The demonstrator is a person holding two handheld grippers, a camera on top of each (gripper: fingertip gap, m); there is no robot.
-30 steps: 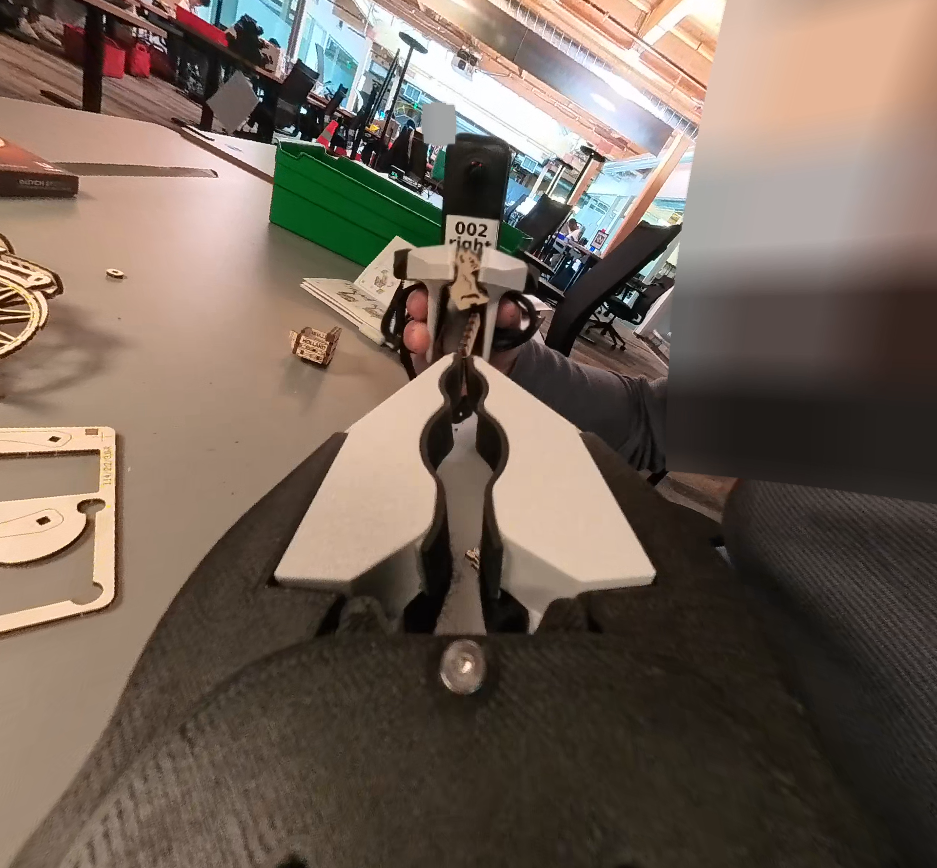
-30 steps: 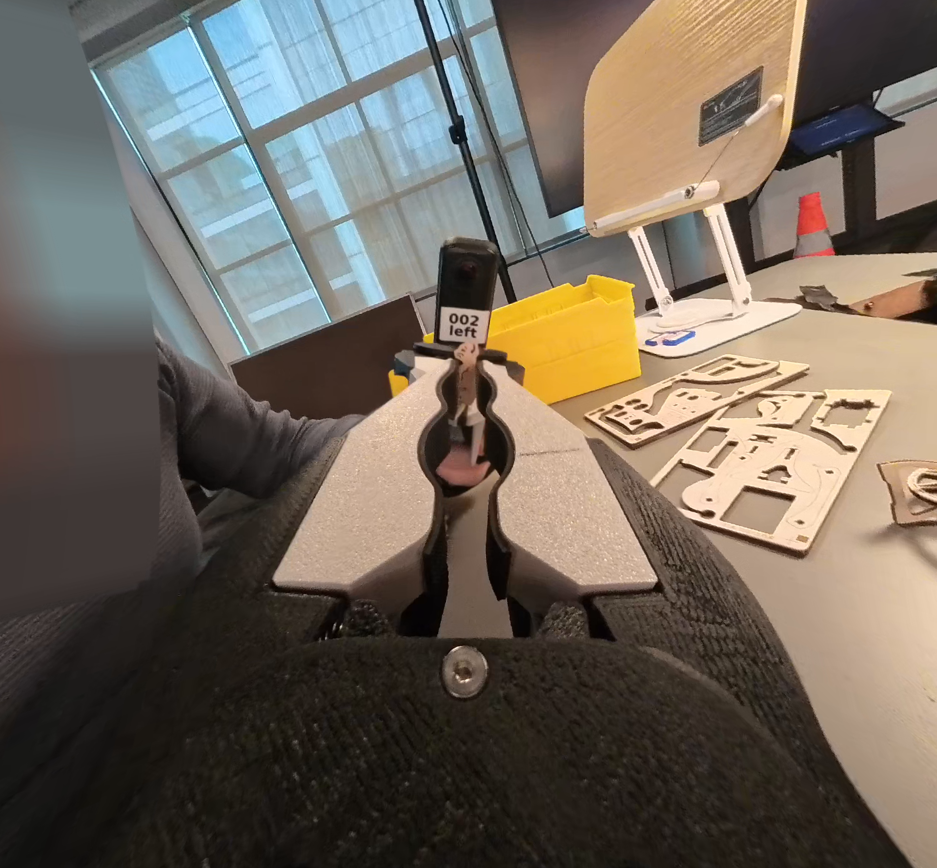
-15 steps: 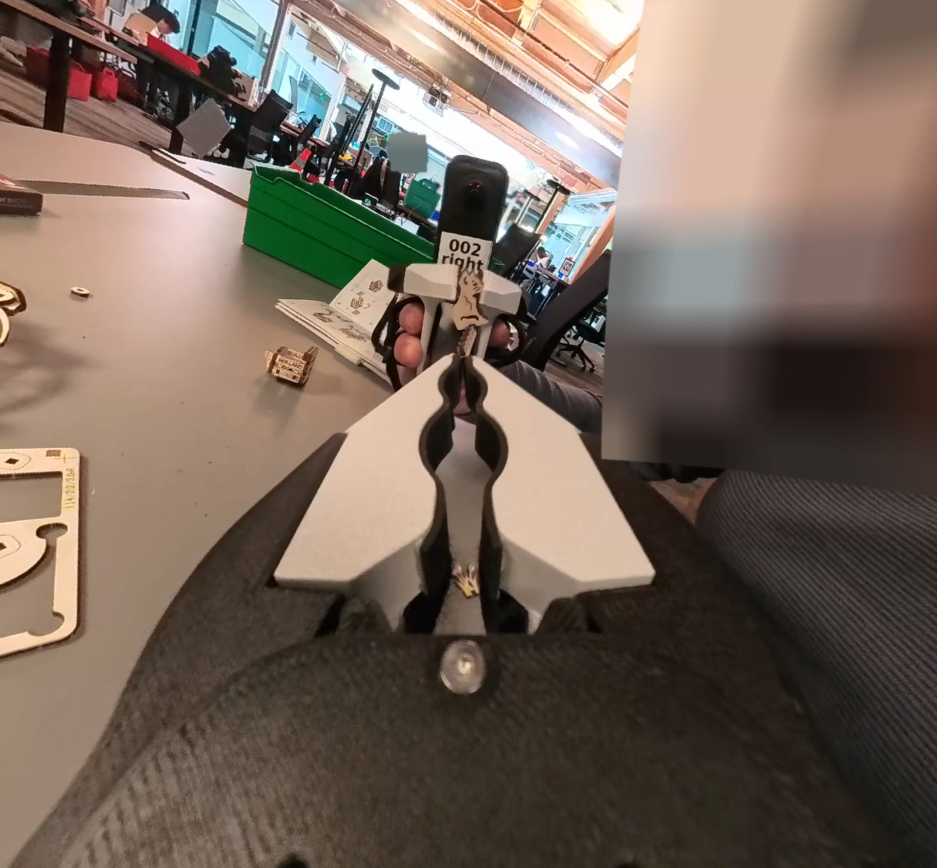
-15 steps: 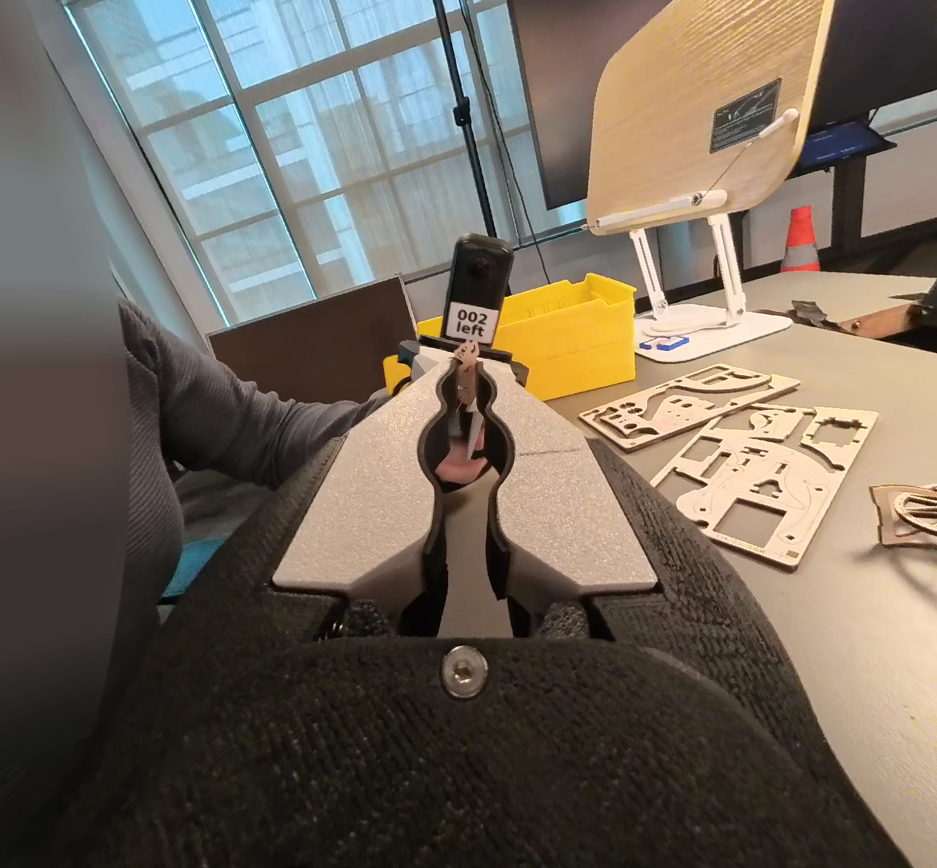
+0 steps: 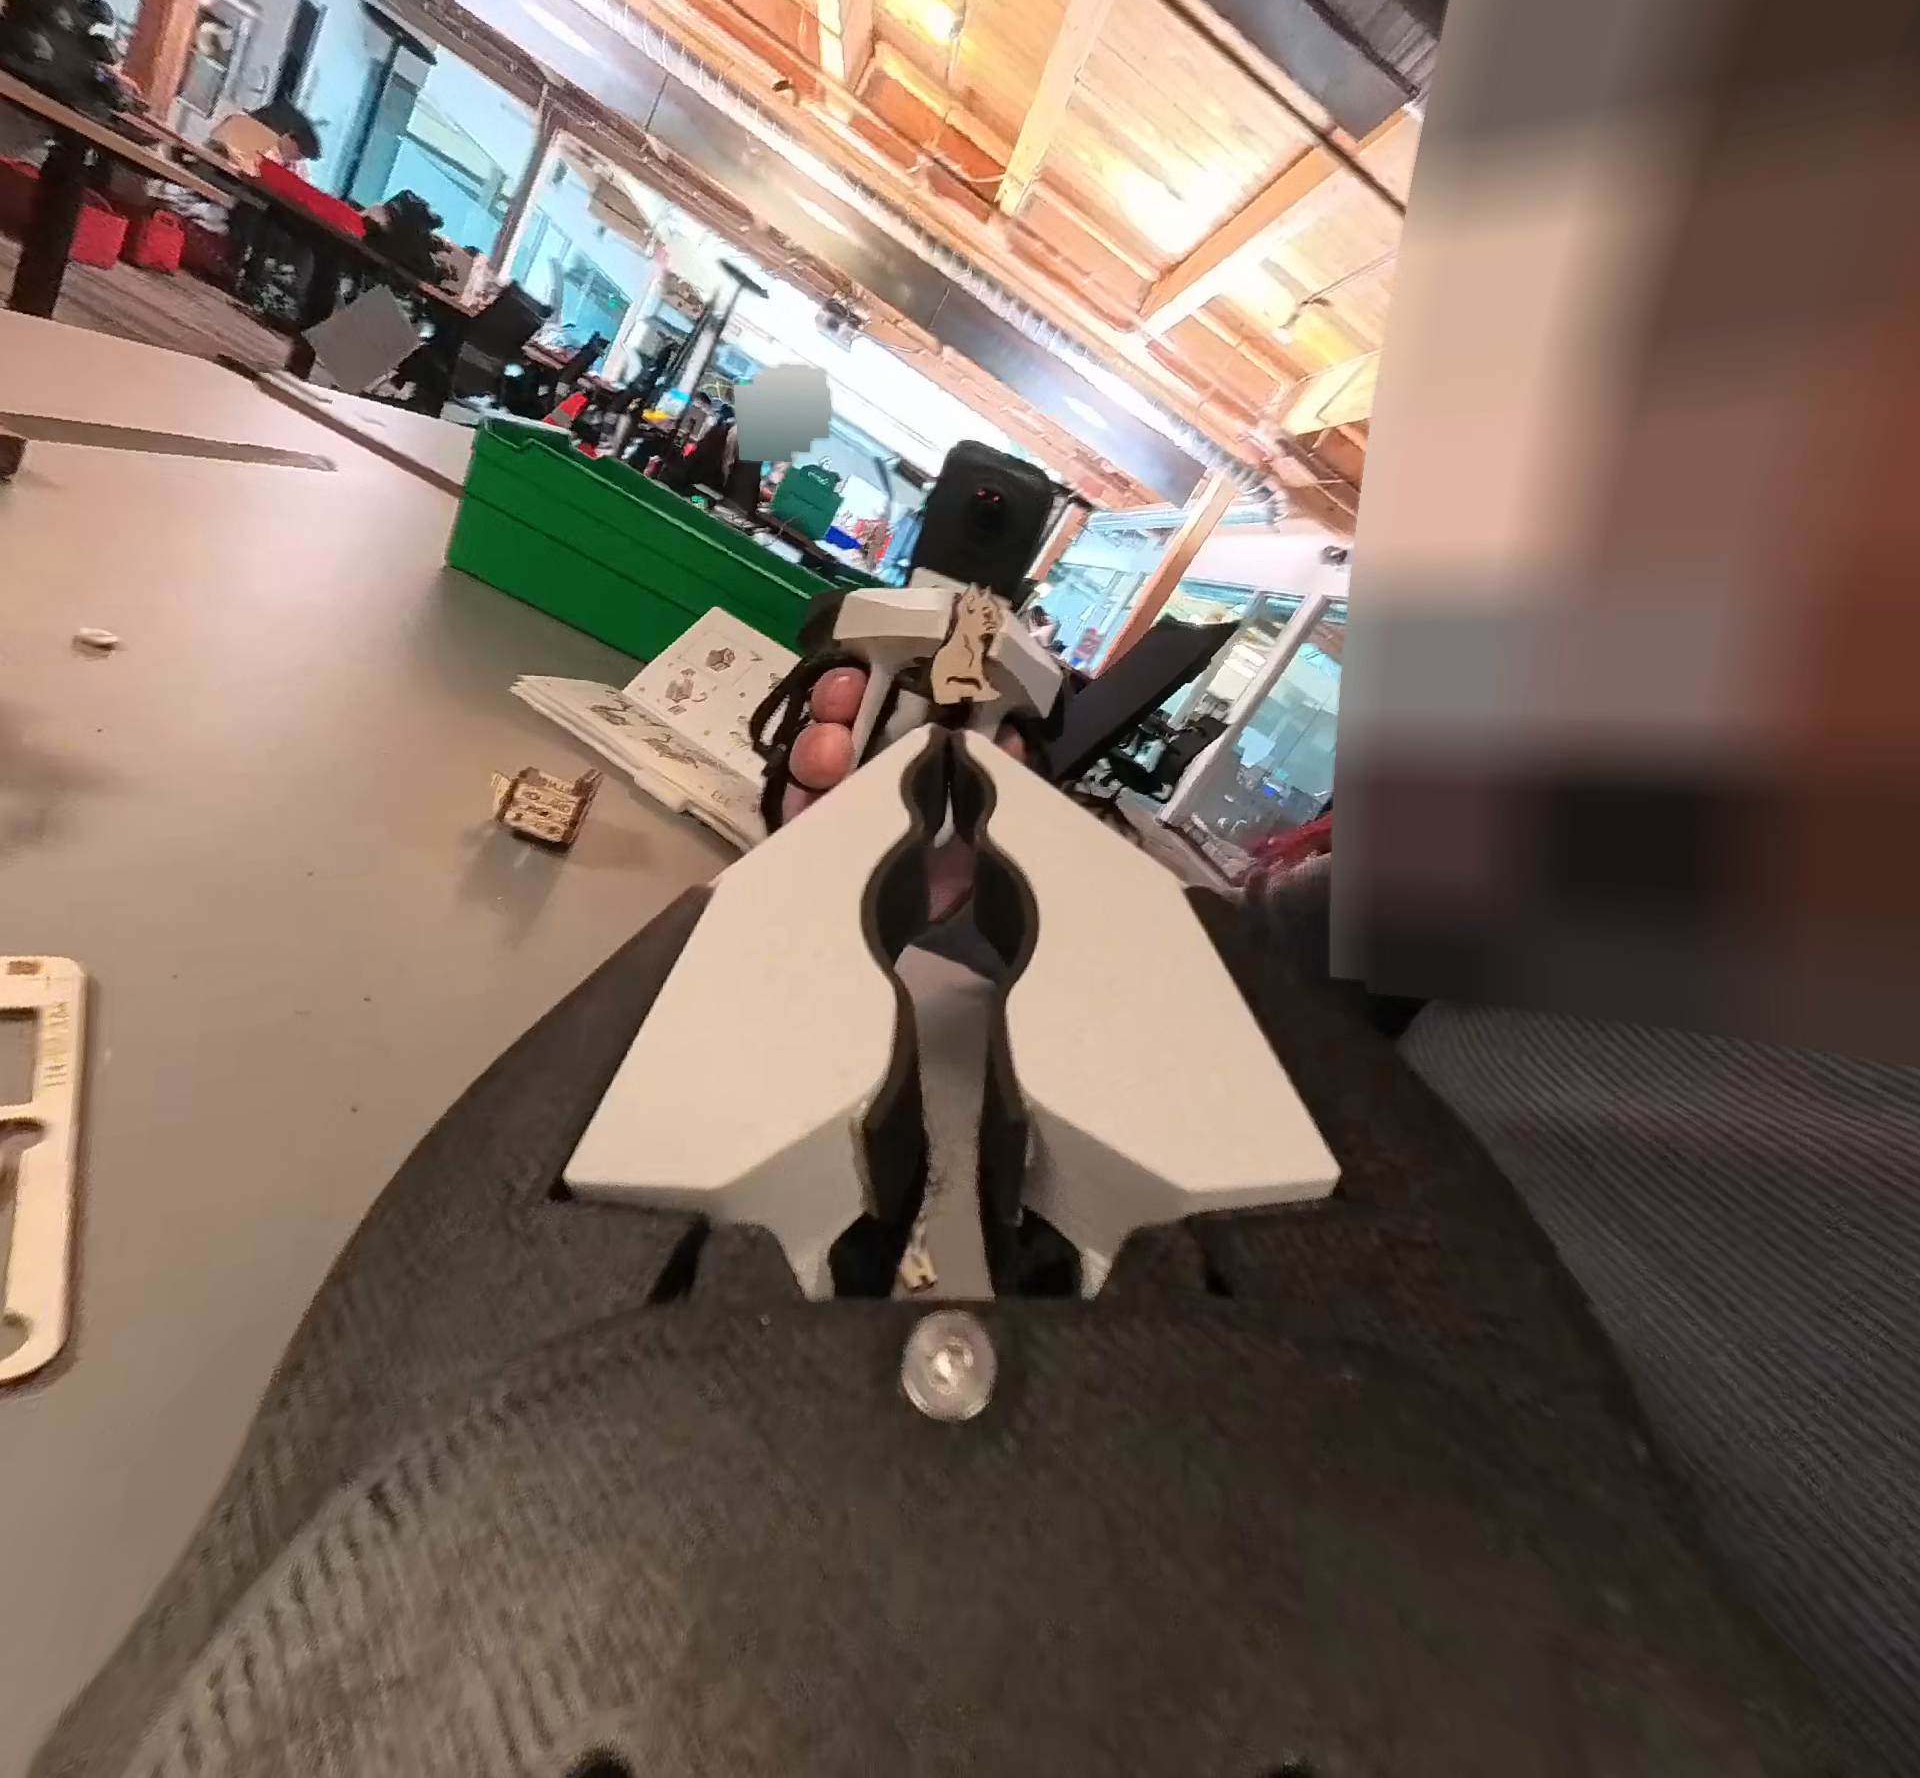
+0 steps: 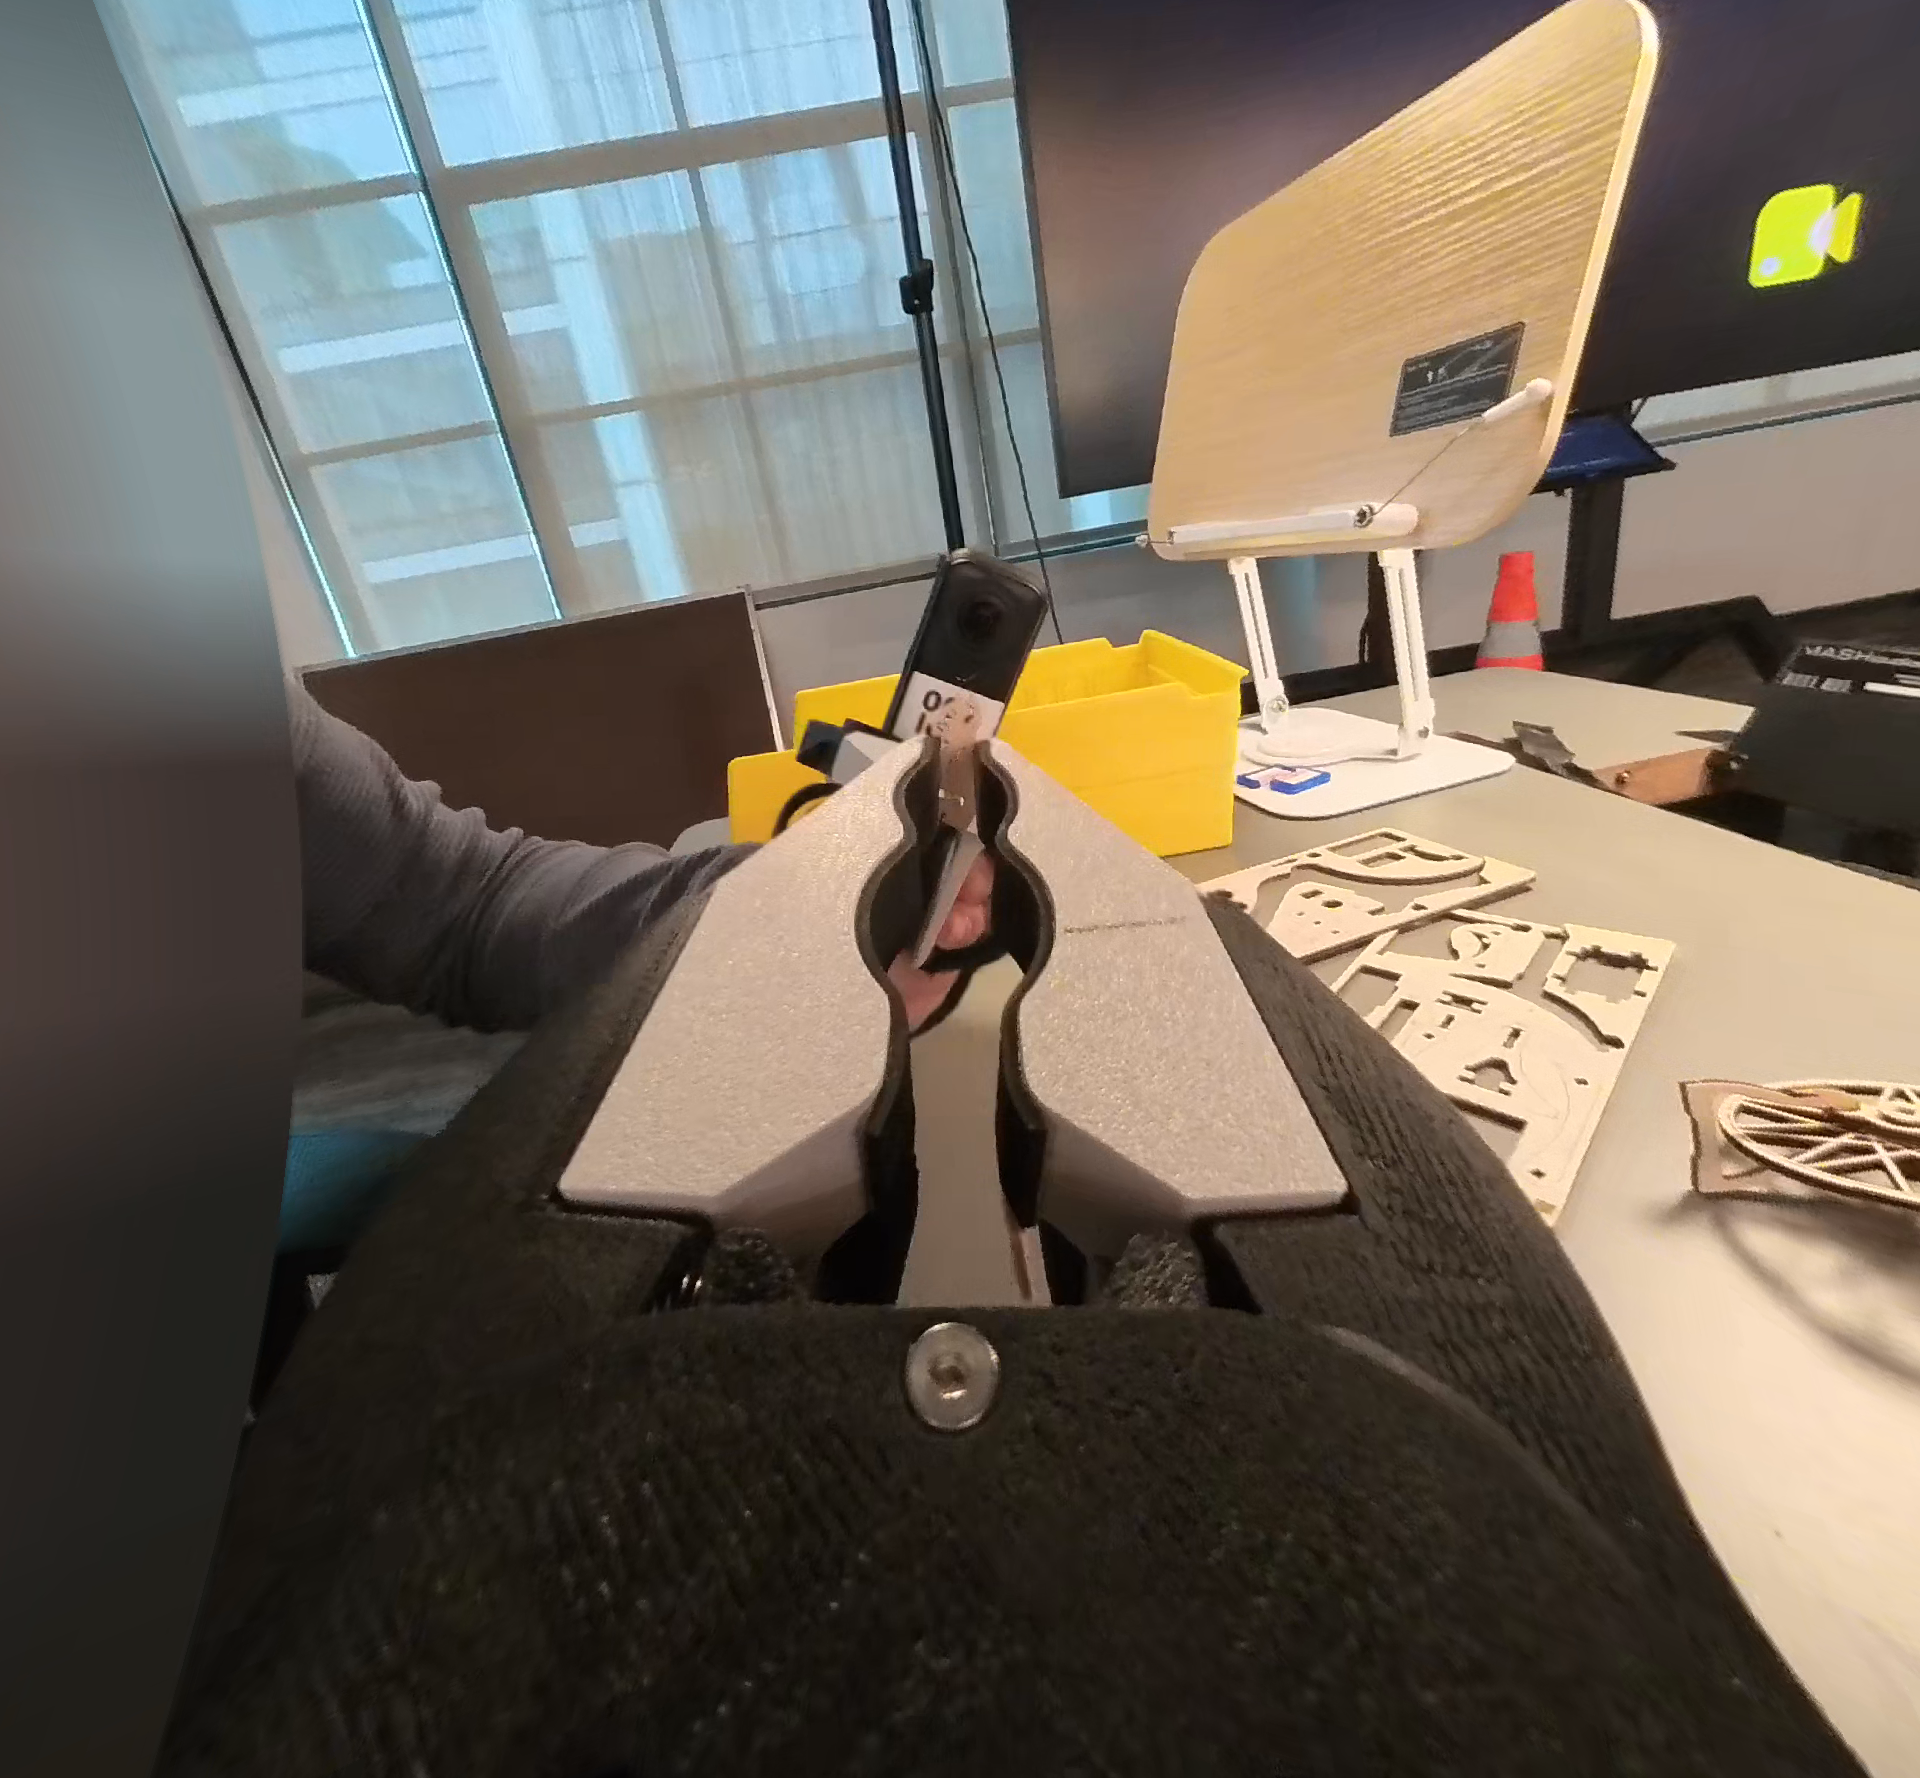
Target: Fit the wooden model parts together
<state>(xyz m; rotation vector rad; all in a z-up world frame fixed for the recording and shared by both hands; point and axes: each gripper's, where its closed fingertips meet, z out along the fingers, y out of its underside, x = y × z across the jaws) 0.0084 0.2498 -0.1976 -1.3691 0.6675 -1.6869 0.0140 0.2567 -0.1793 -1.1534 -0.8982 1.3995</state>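
My two grippers face each other tip to tip above the grey table's near edge. My left gripper is shut on a thin wooden part seen edge-on as a dark strip. Just beyond its tips, a small pale cat-shaped wooden piece stands in front of the right gripper's white fingers. In the right wrist view, my right gripper is shut on a small pale wooden piece that sticks out past its tips. The left gripper's camera is right behind it. I cannot tell exactly how the two pieces join.
In the left wrist view: green bin, open booklet, small wooden block, cut-out sheet. In the right wrist view: yellow bin, wooden book stand, cut-out sheets, wheel assembly, black box. My two grippers' fingertips are within a few centimetres of each other.
Both grippers have stayed shut and tip to tip. They have tilted, so each now shows slanted in the other's view. The left wrist view looks higher towards the ceiling.
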